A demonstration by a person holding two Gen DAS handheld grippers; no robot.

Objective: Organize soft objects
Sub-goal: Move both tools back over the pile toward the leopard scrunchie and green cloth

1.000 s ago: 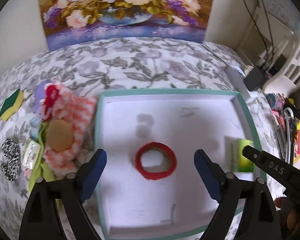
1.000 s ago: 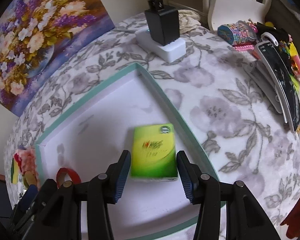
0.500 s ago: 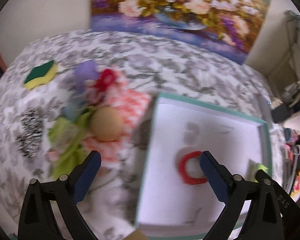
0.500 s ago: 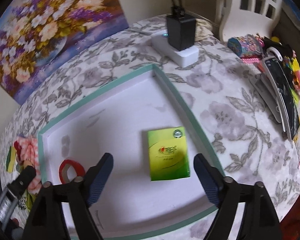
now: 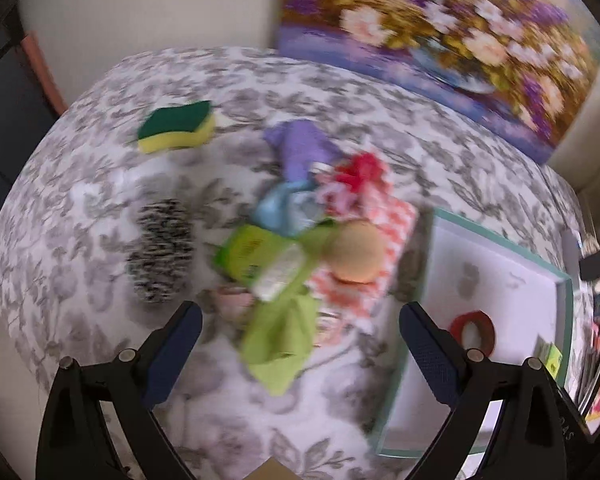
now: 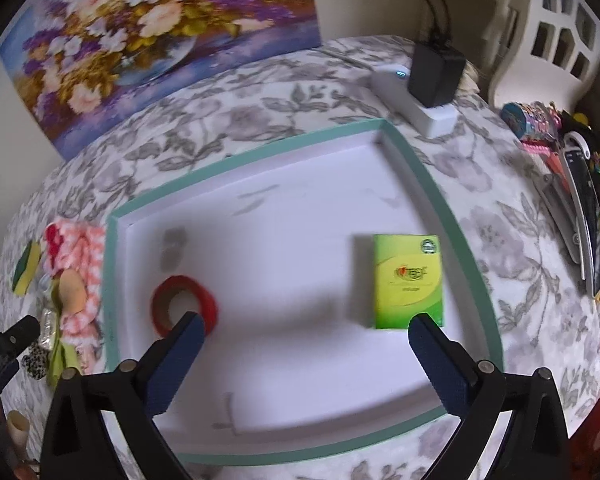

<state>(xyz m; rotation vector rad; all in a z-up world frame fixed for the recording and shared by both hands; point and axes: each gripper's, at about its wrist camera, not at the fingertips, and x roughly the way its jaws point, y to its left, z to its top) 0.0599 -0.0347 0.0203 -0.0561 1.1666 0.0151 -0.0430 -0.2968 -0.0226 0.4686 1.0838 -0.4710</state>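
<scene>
The left gripper (image 5: 300,346) is wide apart and holds nothing. It hangs over the flowery tablecloth (image 5: 100,208). Right ahead of it, between its two blue fingertips, lies a heap of soft things: a light green cloth (image 5: 280,344), a round tan sponge (image 5: 356,256), a pink checked cloth (image 5: 384,224), a red scrunchie (image 5: 360,170), a purple cloth (image 5: 300,148) and something light blue (image 5: 280,208) that is too blurry to name. Off past its left finger sits a black and white speckled scrunchie (image 5: 160,252), and farther ahead on that side a green and yellow sponge (image 5: 176,128). The right gripper (image 6: 304,344) is opening its jaws and nothing is between them. It hangs over the white tray with the teal rim (image 6: 432,188). Just in front of its right fingertip lies a green tissue pack (image 6: 408,280), flat on the tray floor near the tray's right wall. Just in front of its left fingertip lies a red tape roll (image 6: 184,304), also flat in the tray. Far ahead on the wall leans a flower painting (image 6: 156,36). Ahead and to the right sits a white power strip (image 6: 420,108) with a black plug (image 6: 436,72) in it.
</scene>
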